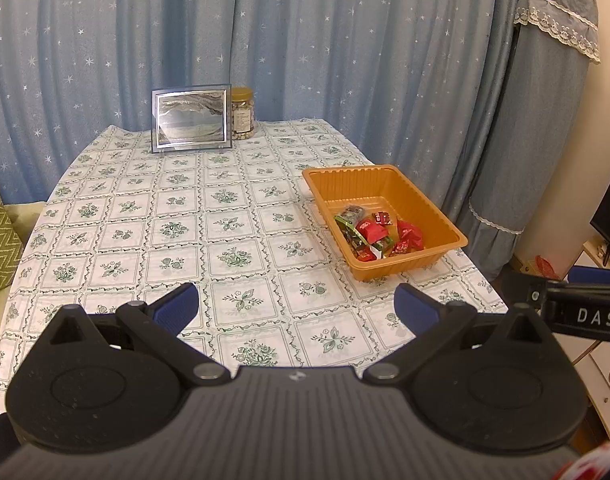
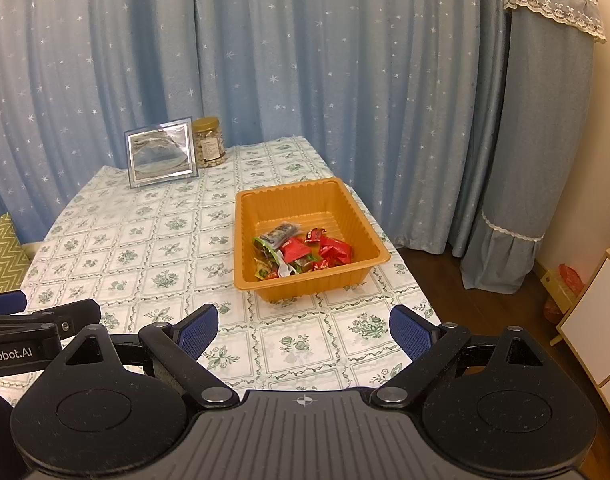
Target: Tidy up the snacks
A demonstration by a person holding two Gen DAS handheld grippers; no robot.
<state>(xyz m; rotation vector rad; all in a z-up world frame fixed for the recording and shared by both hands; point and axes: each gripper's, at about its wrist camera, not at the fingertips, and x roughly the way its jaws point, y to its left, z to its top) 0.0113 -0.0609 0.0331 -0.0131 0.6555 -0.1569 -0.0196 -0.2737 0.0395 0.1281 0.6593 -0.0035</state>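
Above the table (image 1: 233, 216), both jaws wide apart, holding nothing, snacks (image 2: 301, 252) in tray (image 2: 305, 196).

Orange tray (image 2: 369, 258); red-and-green snacks (image 2: 301, 254); green-floral checked tablecloth (image 2: 145, 240)

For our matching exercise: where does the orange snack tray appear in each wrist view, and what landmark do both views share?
Left wrist view: the orange snack tray sits right of centre, near the table's right edge.
Right wrist view: the tray sits at mid-frame, straight ahead.
Shared landmark: the framed picture beside the yellow-lidded jar at the table's far end.
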